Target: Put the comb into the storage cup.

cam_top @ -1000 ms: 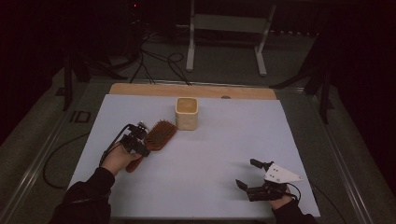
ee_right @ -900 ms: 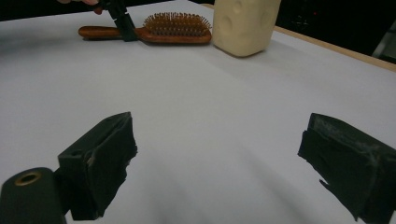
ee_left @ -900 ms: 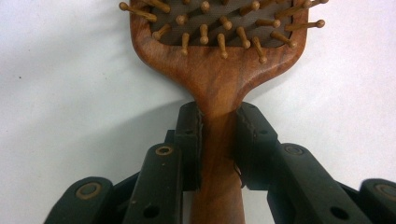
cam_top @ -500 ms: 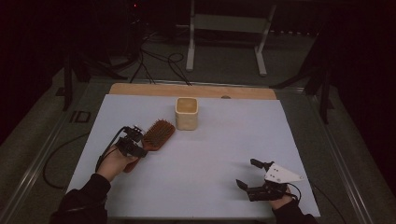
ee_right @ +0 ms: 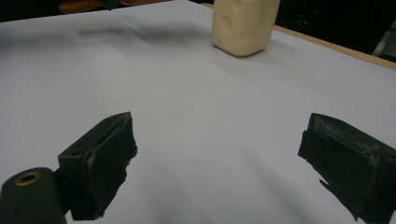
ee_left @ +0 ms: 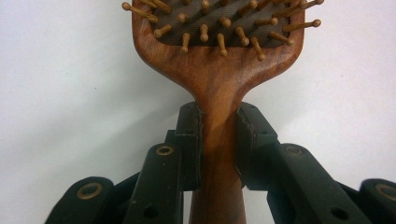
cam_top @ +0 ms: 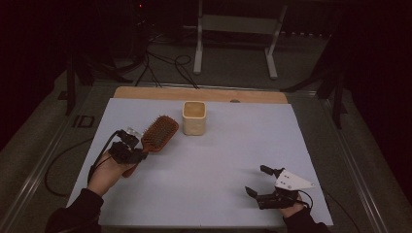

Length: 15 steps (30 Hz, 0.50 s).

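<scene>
**Desk:** Grippers first, nearest the camera. What do you have?

**Operator:** My right gripper (cam_top: pixel 258 180) rests low on the near right of the pale lilac sheet covering the table (cam_top: pixel 218 170), jaws spread wide with nothing between them. Its black rubbery pads (ee_right: pixel 100 163) look scuffed and torn at the edges in the right gripper view.

**Desk:** And the left?

**Operator:** My left gripper (ee_left: pixel 218 140) is clenched on the neck of the reddish-brown wooden paddle hairbrush (cam_top: pixel 156 135), at mid-left of the sheet. The pads press on both sides of the handle just below the head. The wood is smooth and lightly glossy; wooden ball-tipped pins stand in a dark cushion.

**Desk:** How far along is the job?

**Operator:** The grasp is done, I'd say. Whether the brush head is clear of the sheet I cannot tell. It points toward the cream, square, rounded-corner cup (cam_top: pixel 194 118), which stands upright just beyond, near but apart, with shallow dimples on its matte wall. I judge the carry and the placing into that cup are left.

**Desk:** Beyond that?

**Operator:** A bare strip of light wooden tabletop (cam_top: pixel 160 93), then a dark floor with cables.
</scene>
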### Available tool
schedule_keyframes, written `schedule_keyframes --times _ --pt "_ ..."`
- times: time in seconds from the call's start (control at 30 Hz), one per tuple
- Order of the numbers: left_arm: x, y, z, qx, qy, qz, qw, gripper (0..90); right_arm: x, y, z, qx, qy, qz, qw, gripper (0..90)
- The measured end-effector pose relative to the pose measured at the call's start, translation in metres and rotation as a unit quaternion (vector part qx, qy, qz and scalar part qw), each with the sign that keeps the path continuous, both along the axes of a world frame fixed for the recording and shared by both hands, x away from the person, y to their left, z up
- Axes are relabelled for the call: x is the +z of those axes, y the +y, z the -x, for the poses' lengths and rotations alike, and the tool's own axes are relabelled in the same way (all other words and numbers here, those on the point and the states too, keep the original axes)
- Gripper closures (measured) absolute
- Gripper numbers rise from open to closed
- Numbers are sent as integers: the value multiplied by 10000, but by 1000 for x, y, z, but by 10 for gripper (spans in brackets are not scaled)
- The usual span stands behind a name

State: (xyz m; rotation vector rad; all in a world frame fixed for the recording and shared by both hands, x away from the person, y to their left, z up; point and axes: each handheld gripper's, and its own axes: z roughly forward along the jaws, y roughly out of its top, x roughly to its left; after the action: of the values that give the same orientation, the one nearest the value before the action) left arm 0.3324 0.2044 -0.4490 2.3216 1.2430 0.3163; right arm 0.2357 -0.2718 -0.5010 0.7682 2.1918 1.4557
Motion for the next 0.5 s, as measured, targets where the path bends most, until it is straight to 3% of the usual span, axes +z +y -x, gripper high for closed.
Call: schedule_keyframes --times 0.13,0.3,0.5 --pt "7 0 8 -2 -210 194 9996 732 0 0 -1 5 7 0 10000 89" --pt "15 -6 14 -133 -454 233 9986 732 0 0 -2 -25 54 -20 10000 89" --pt "24 -15 18 -289 -679 422 9964 732 0 -1 -1 -17 36 -36 10000 89"
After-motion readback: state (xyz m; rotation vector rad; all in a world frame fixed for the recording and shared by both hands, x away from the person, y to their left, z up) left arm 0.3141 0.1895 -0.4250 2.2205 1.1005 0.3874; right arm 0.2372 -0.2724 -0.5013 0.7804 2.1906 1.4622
